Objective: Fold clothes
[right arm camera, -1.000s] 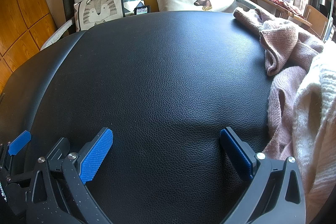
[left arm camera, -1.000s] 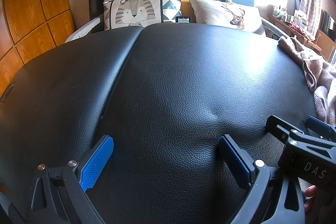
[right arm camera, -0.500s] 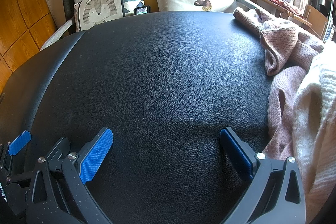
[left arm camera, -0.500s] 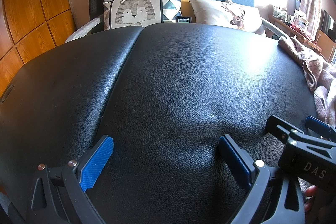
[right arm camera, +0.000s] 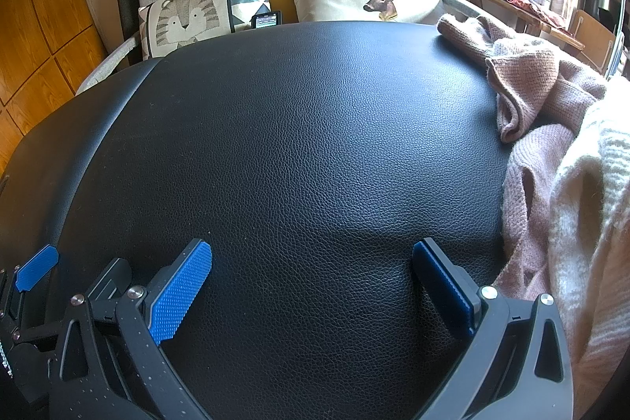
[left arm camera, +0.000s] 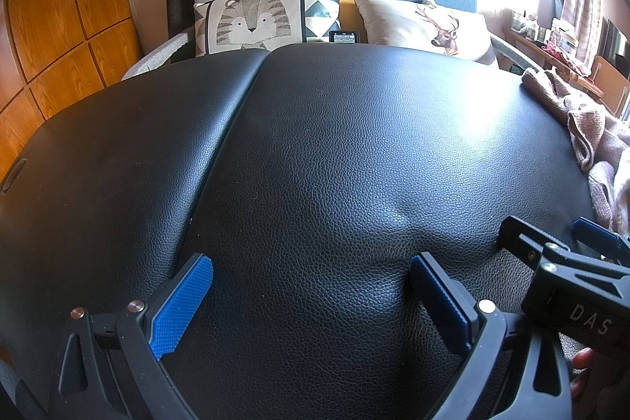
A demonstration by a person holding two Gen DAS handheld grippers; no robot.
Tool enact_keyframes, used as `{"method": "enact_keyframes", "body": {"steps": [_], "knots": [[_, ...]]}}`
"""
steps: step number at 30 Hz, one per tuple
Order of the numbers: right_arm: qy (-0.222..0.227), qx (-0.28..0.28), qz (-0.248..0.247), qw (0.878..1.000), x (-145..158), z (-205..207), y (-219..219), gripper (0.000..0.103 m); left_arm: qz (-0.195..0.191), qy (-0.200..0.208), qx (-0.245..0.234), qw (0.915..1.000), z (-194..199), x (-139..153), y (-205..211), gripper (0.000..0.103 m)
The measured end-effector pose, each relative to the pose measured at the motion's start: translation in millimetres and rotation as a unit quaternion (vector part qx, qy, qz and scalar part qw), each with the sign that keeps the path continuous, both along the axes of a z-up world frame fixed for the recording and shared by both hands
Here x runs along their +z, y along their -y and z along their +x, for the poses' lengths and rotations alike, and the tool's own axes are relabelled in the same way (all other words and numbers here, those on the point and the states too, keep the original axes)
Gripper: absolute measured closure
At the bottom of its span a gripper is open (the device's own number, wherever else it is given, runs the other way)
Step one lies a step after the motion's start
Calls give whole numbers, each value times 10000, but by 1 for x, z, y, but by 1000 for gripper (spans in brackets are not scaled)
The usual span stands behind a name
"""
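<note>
Black cushion (right arm camera: 299, 128): clothes (right arm camera: 551, 144) right of tool (right arm camera: 311, 254)

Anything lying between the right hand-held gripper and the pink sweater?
Nothing: in the right wrist view only bare black cushion separates the right hand-held gripper from the pink sweater.

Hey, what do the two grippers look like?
Both the left gripper and the right gripper have black plastic frames with silver screws and textured blue pads. White letters "DAS" mark the right one's body in the left view.

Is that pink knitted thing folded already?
No. The pink sweater lies crumpled at the black surface's right edge, a sleeve trailing loose.
</note>
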State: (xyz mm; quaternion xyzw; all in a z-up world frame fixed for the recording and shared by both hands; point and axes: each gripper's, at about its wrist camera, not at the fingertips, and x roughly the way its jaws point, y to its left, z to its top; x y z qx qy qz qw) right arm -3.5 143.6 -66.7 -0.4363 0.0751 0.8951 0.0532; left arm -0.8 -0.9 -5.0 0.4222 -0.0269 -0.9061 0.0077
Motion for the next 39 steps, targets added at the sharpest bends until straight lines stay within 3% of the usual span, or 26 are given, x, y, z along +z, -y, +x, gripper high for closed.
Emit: {"method": "enact_keyframes", "body": {"steps": [39], "knots": [[-22,1,8,10000,-1,0,0,0,-9,7,-15,10000,2,2,-1,0]]}}
